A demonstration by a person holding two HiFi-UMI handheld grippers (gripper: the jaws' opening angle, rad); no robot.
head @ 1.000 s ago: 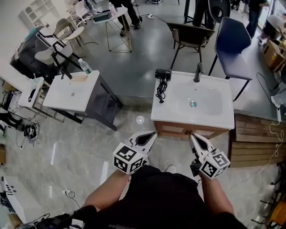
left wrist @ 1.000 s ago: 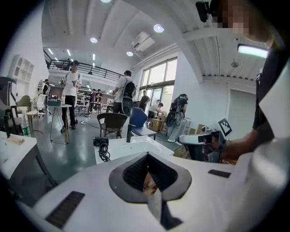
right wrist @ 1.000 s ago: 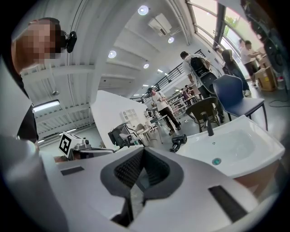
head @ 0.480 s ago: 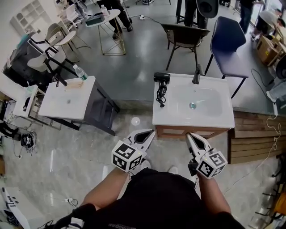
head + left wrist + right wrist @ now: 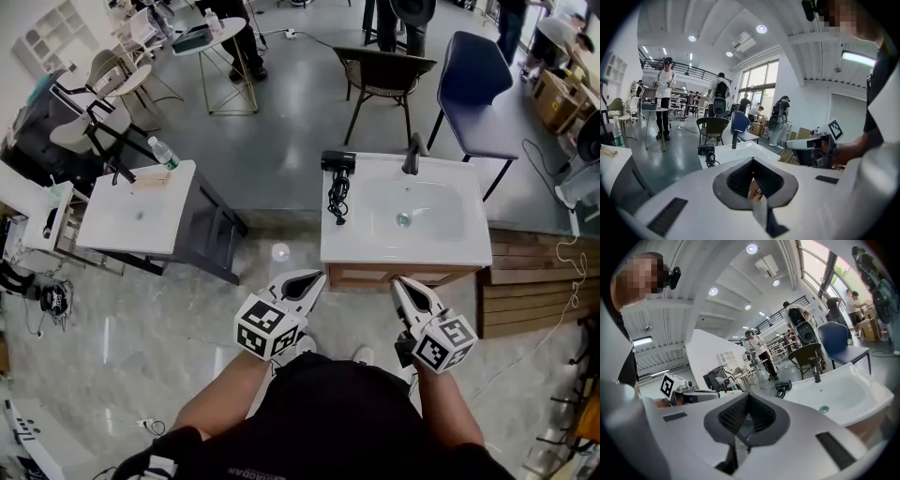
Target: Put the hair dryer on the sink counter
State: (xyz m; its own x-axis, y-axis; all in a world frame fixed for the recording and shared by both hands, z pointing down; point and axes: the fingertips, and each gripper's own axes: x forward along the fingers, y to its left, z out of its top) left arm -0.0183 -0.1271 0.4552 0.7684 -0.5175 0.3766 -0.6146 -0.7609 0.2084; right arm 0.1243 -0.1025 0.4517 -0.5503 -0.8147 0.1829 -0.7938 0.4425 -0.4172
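Note:
The black hair dryer lies on the back left corner of the white sink counter, its coiled cord trailing along the left rim. It also shows as the hair dryer in the left gripper view and the hair dryer in the right gripper view. My left gripper and right gripper hang side by side in front of the counter, well short of it. Both are shut with nothing between the jaws. The same shows close up for the left gripper and the right gripper.
A black faucet stands behind the basin. A second white sink stand with a water bottle is at the left. A brown chair and a blue chair stand behind the counter. Wooden decking lies to the right.
The head view has drifted slightly, so the counter sits a little higher and to the left. Both grippers stay shut in about the same place, and the hair dryer has not moved.

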